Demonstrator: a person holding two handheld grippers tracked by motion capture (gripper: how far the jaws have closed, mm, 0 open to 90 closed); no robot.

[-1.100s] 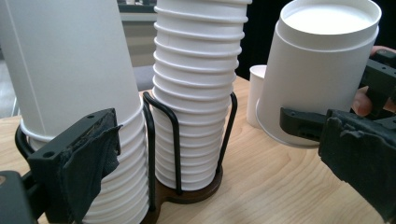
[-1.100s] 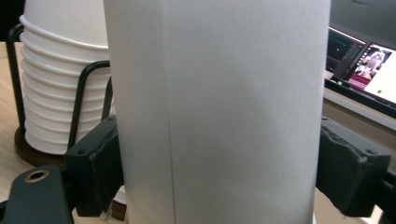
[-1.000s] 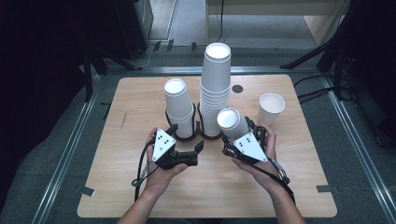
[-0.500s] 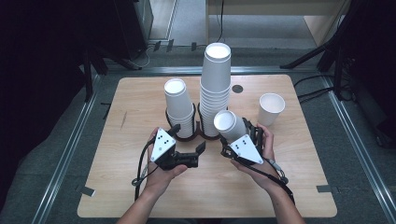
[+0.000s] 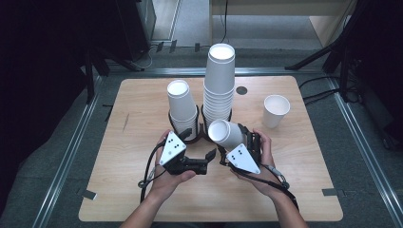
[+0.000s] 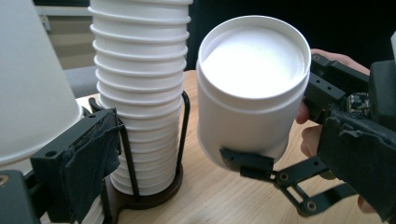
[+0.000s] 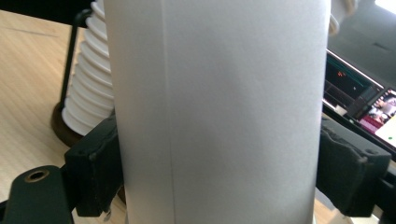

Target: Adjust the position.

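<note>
Right gripper (image 5: 228,142) clamped on one tilted paper cup (image 5: 224,133); left gripper (image 5: 209,159) spread; two cup stacks (image 5: 218,85) in holders; one loose cup (image 5: 275,110).

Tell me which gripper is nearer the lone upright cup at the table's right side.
Right. The right gripper, shut on a tilted cup, sits just in front and left of the lone cup; the left gripper lies farther left.

On the worktop (image 5: 142,199), two cup stacks stand side by side in holders (taller stack (image 5: 219,80) right of shorter stack (image 5: 181,107)); a lone cup (image 5: 275,110) stands farther right.
</note>
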